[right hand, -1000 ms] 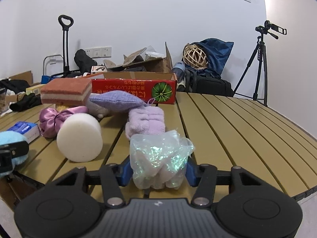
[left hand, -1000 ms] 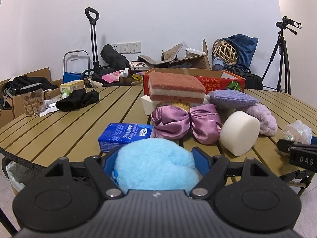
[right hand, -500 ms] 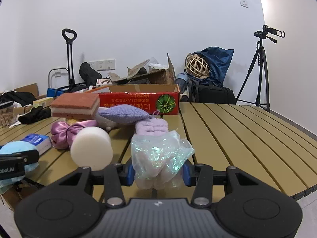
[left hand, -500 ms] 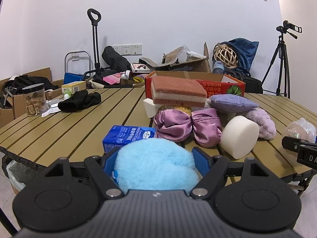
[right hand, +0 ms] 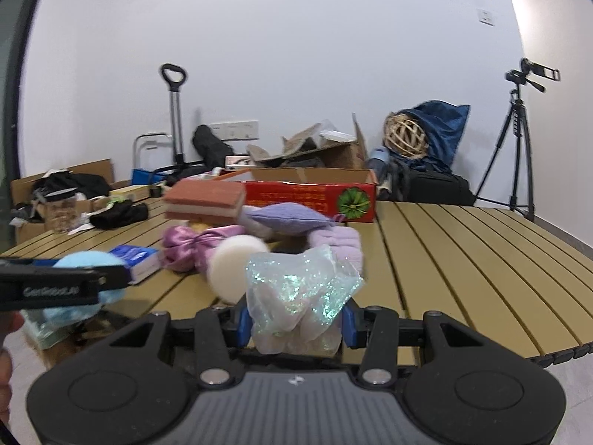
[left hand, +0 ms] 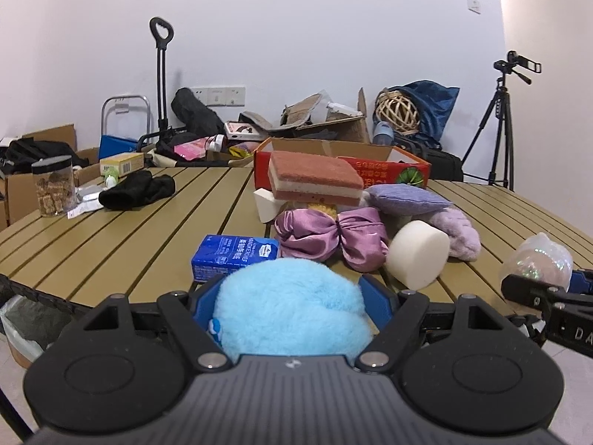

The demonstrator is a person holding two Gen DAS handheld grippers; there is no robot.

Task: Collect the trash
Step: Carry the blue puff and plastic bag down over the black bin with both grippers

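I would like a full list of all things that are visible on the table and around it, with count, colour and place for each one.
table: 1, tan slats, under the pile
sponge: 1, red-brown and cream, on top of the pile
box: 1, red, behind the pile
pad: 1, lilac, right of the sponge
satin bow: 1, pink, pile front
foam round: 1, white, right of the bow
tissue pack: 1, blue, left of the bow
black cloth: 1, table left
jar: 1, clear, far left
tripod: 1, black, right wall
left gripper: shut on blue puff
right gripper: shut on glitter bag
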